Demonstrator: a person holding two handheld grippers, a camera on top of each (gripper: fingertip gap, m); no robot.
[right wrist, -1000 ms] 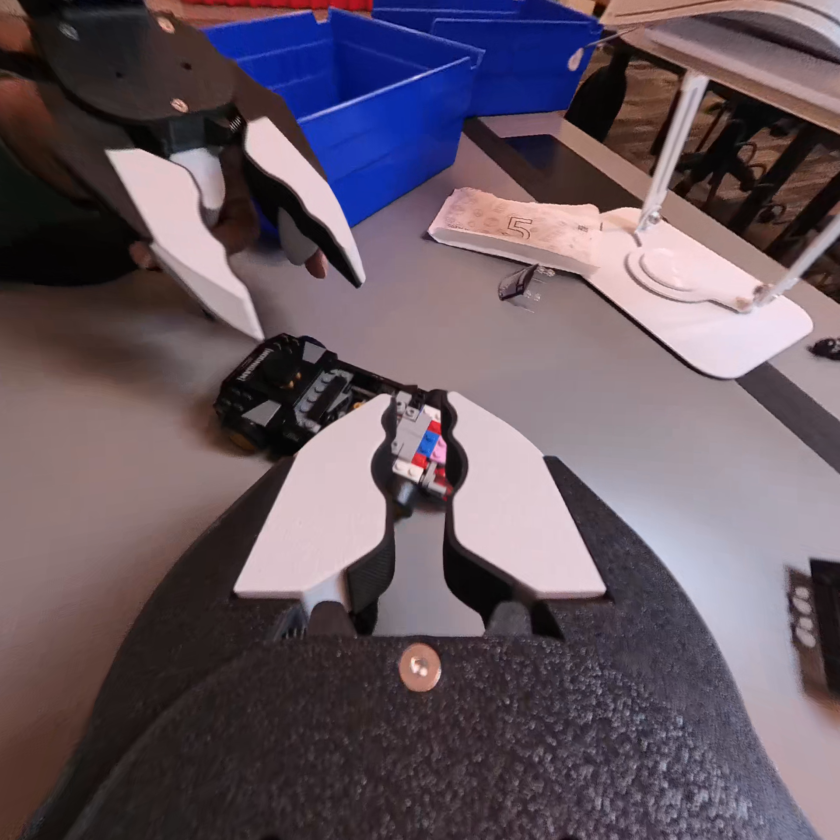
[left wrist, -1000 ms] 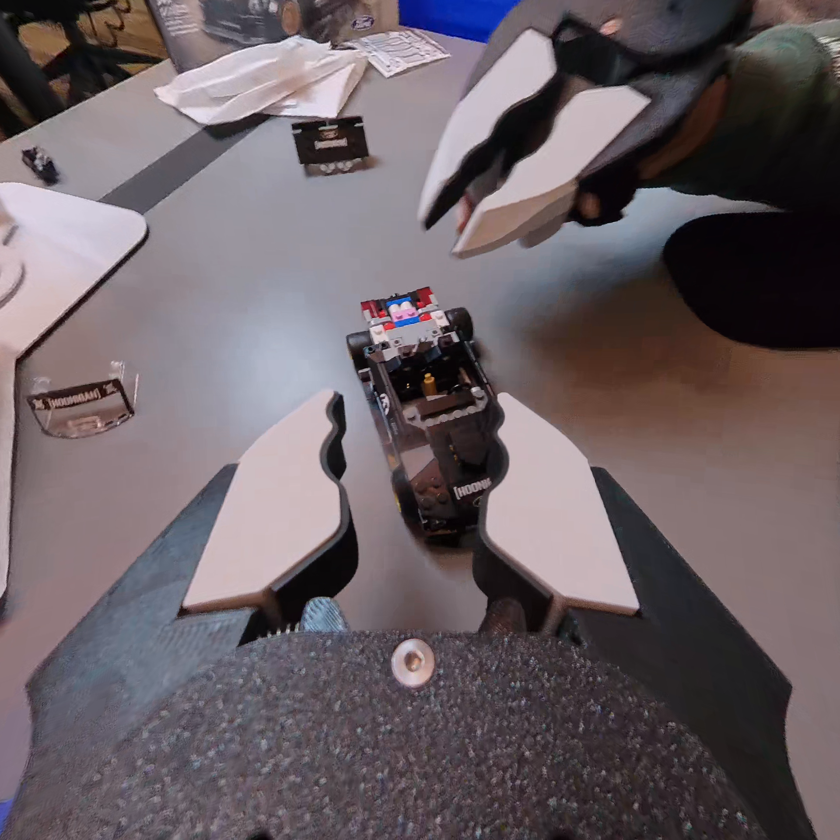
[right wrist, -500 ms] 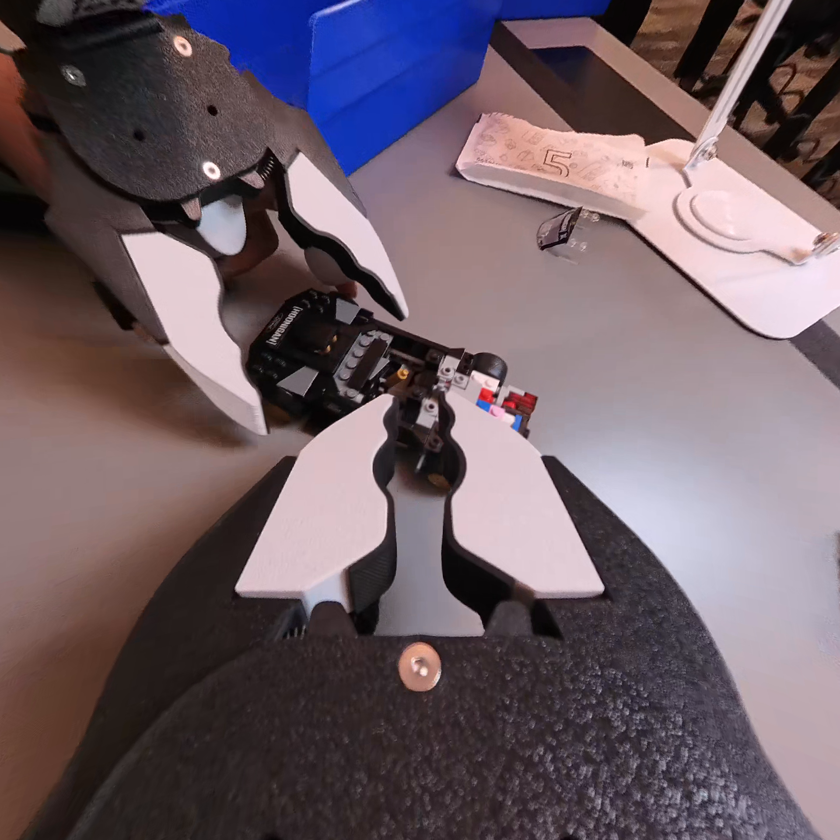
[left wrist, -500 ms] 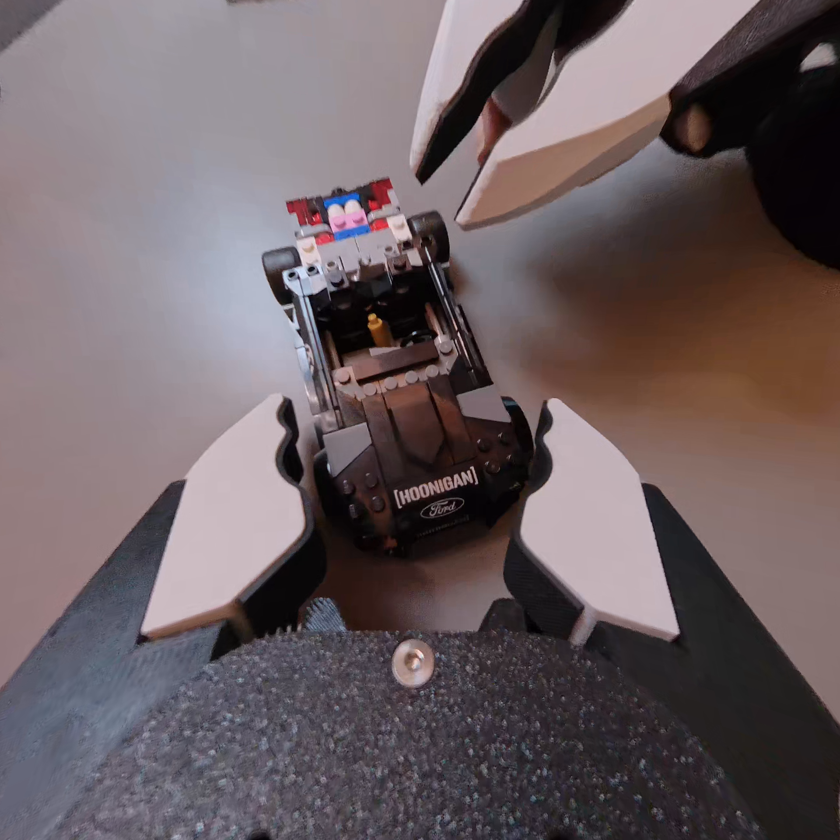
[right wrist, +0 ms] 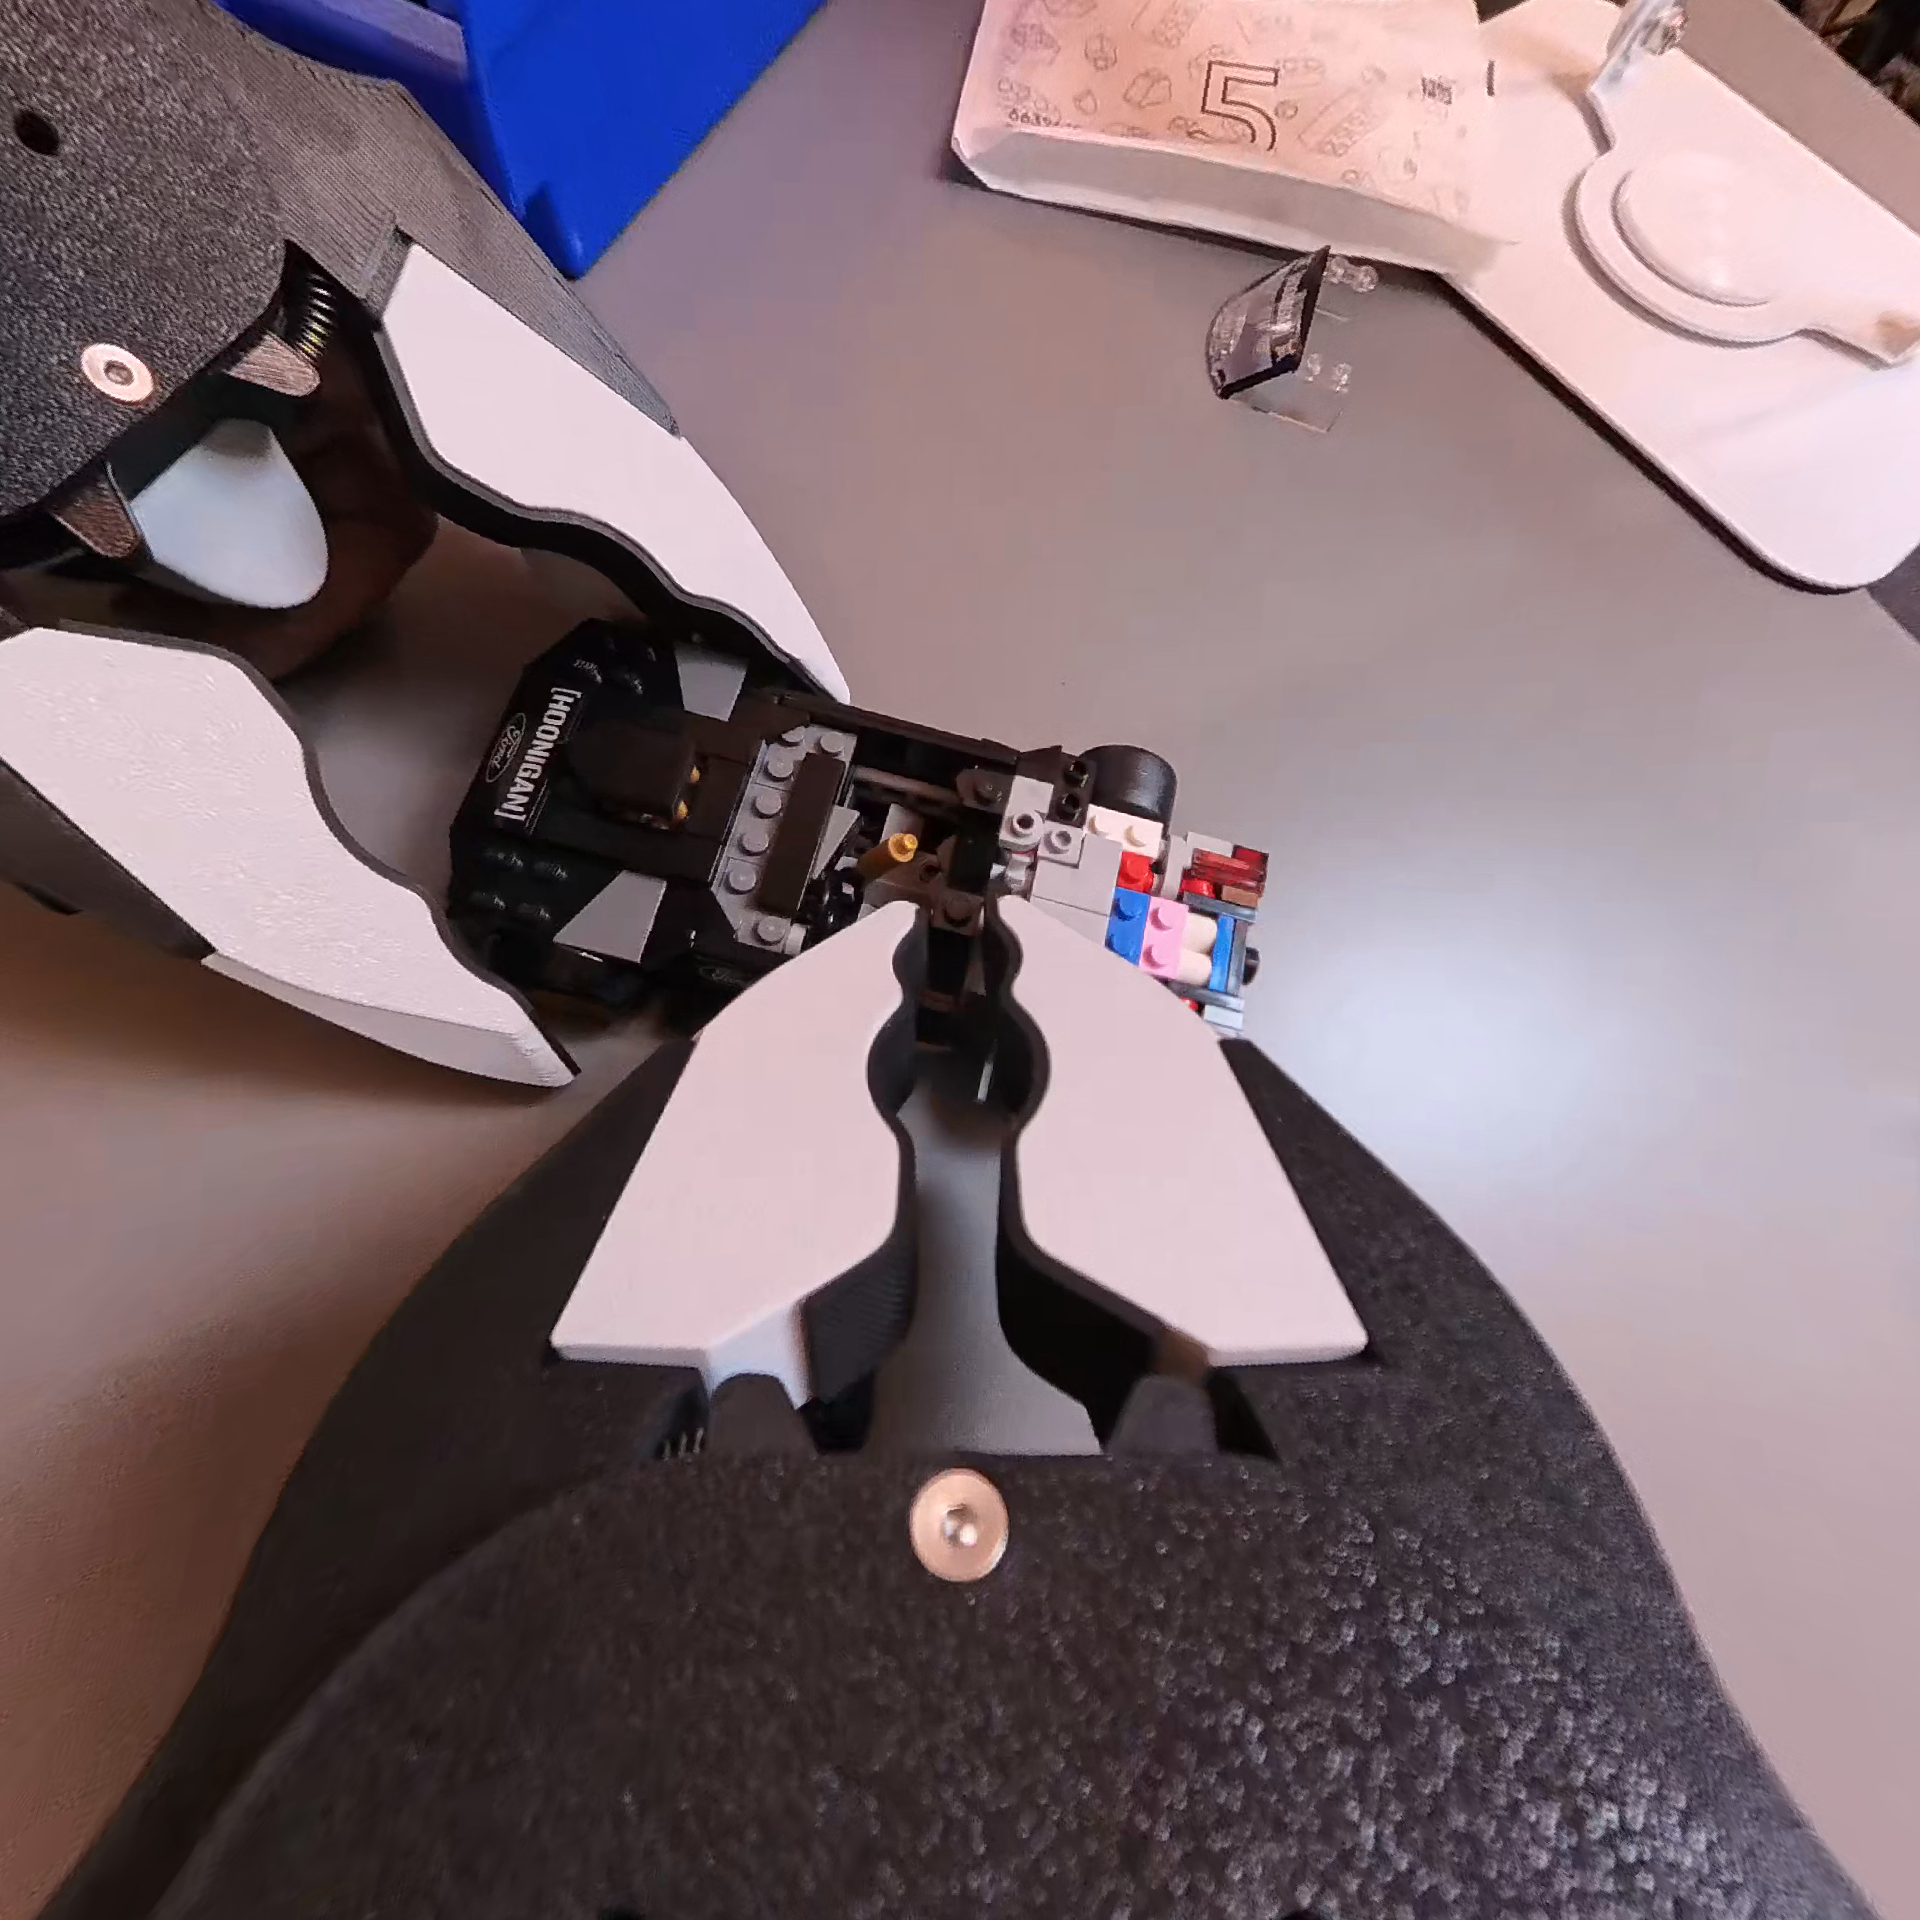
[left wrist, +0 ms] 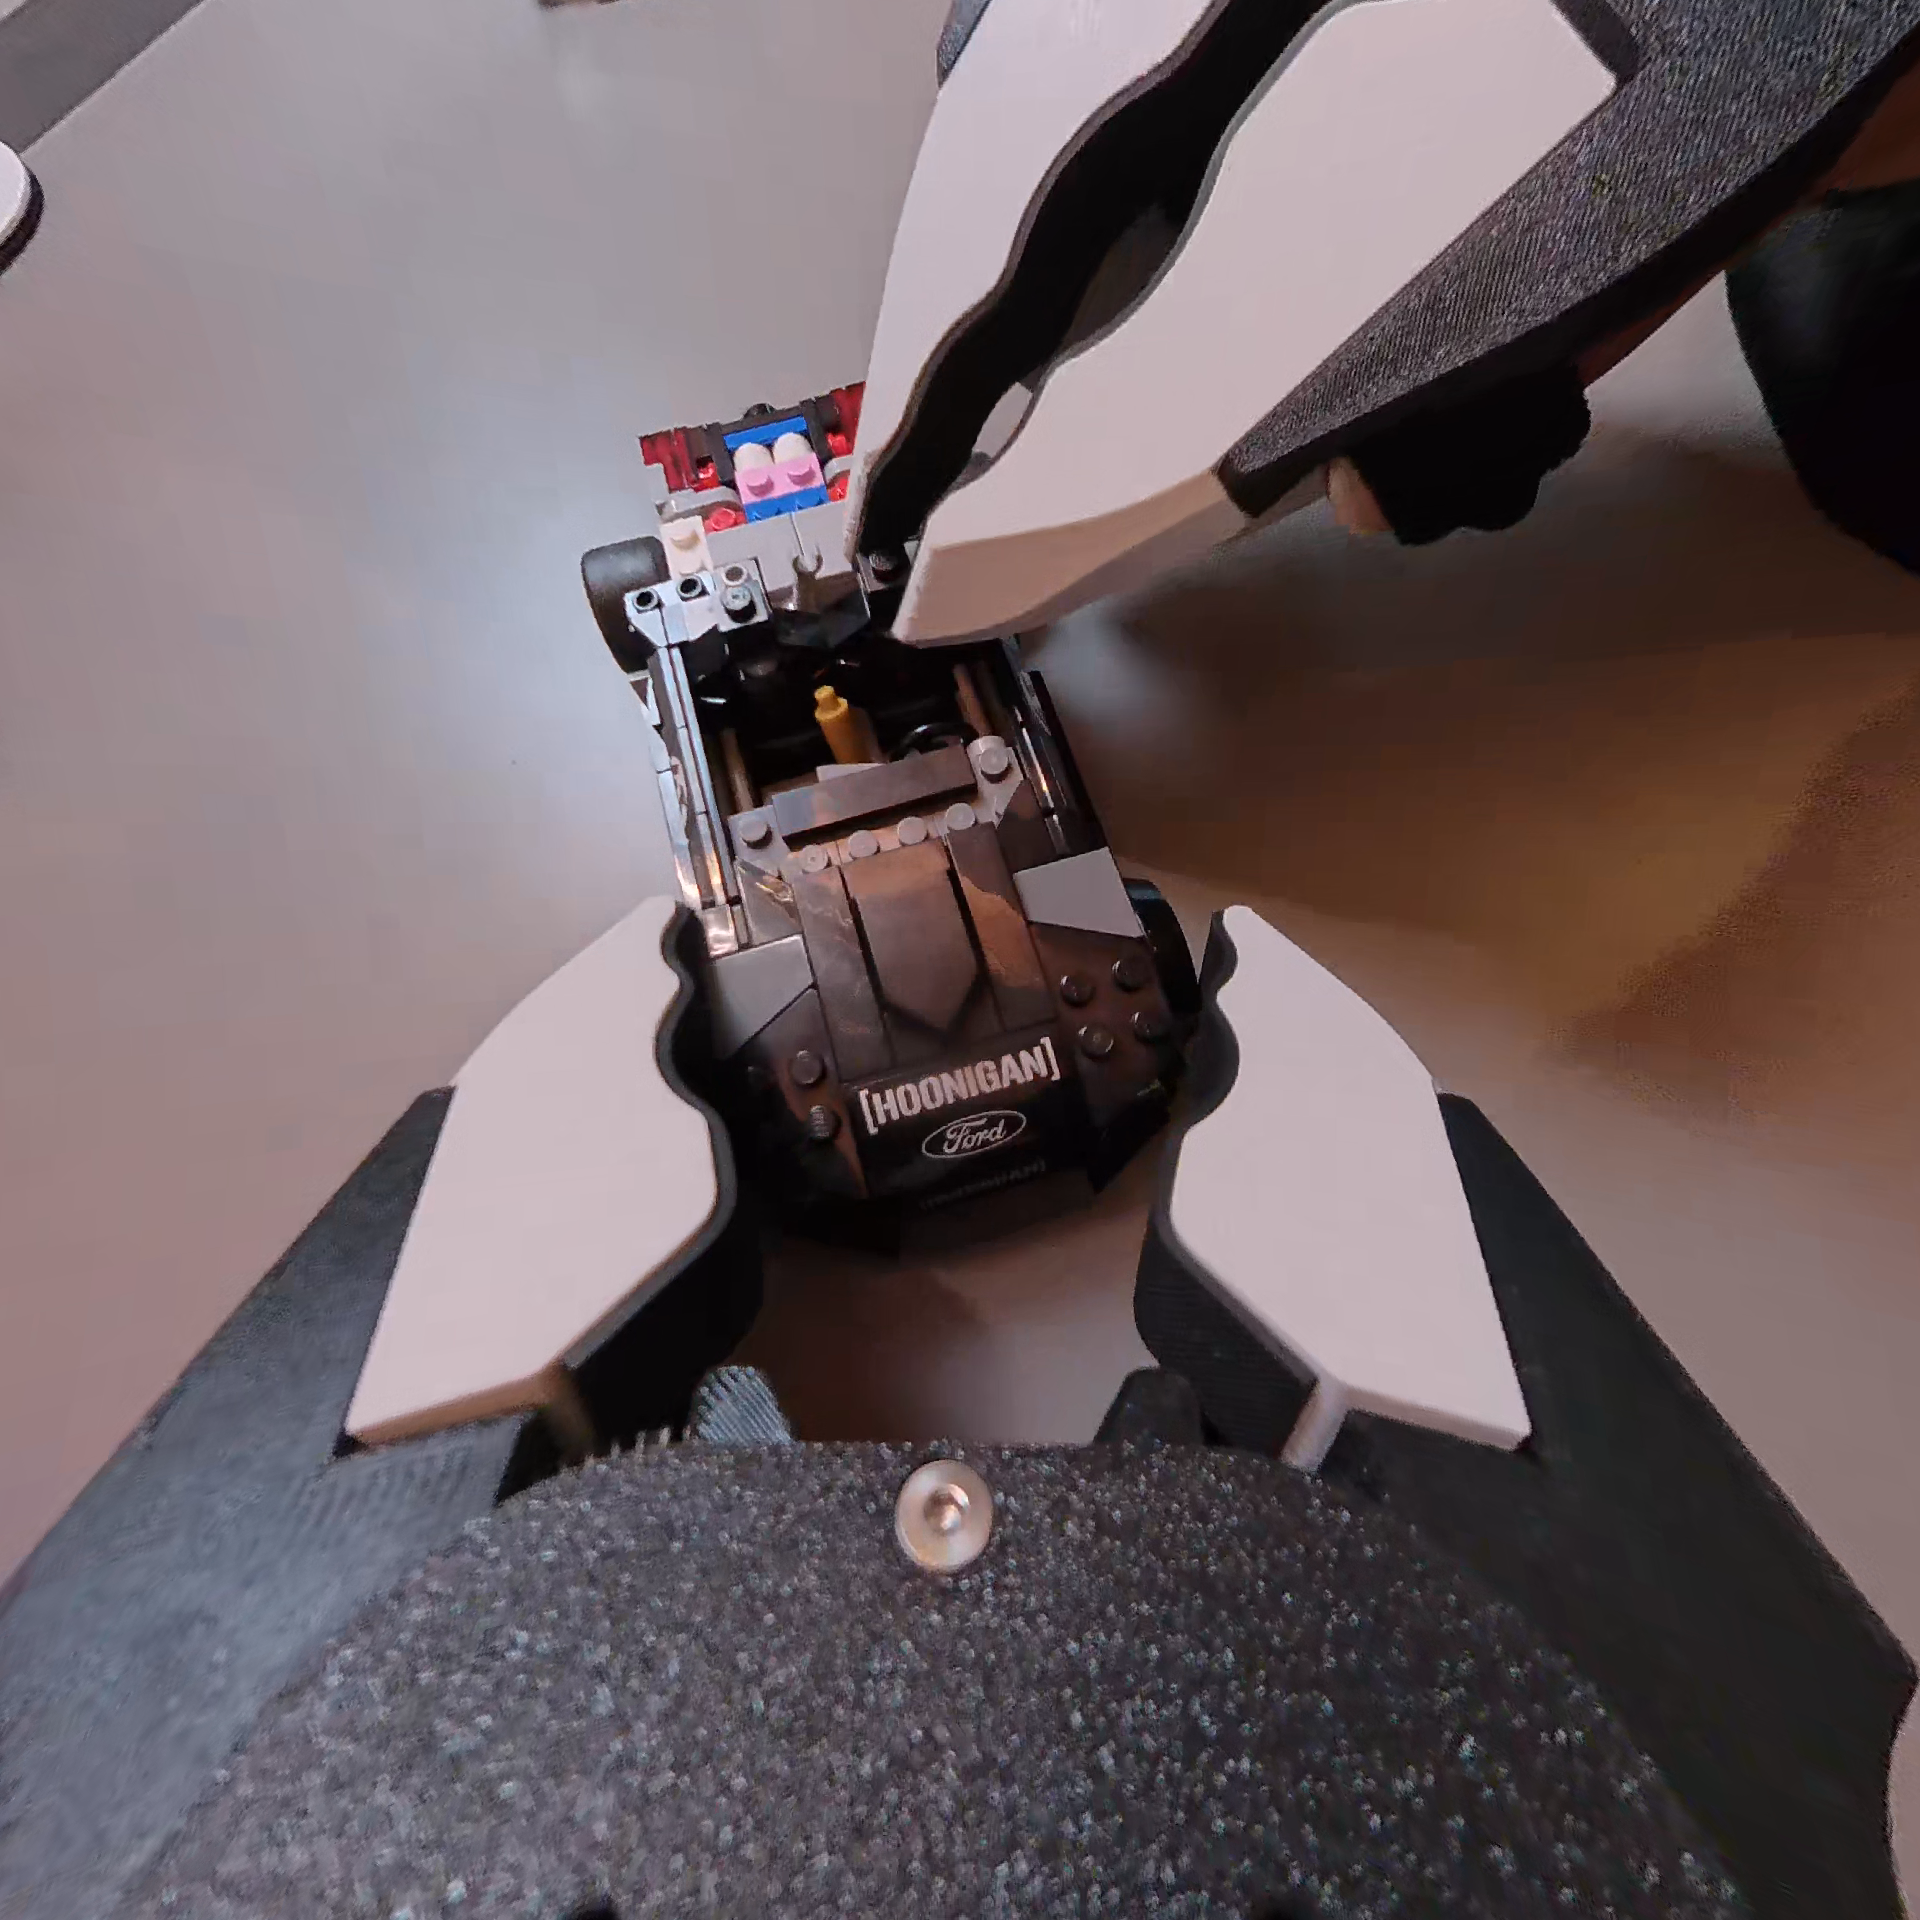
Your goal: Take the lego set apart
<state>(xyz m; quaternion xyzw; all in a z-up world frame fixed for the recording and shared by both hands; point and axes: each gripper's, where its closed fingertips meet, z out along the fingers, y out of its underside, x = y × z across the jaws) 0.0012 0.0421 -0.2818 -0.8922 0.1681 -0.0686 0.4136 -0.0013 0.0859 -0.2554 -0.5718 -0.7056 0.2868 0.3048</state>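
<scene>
Nearest in my left wrist view, my left gripper (left wrist: 940,1013) is spread around the black nose of the lego car (left wrist: 894,935), one finger on each flank. Whether the pads touch the car I cannot tell. The car sits on the grey table (left wrist: 312,520), its open cockpit and a gold peg (left wrist: 844,727) beyond the nose, its red, blue and pink tail (left wrist: 764,473) farthest. At the far right side of the cockpit my right gripper (left wrist: 894,582) comes down from the upper right, tips nearly together.

The right wrist view shows that grip more plainly: my right gripper (right wrist: 961,920) pinches a thin black piece (right wrist: 956,935) standing up from the car's near side. Only this view shows what lies past the car: a loose windscreen piece (right wrist: 1273,332), a paper bag (right wrist: 1195,114), a white base (right wrist: 1745,343) far right, and a blue bin (right wrist: 613,94) far left.
</scene>
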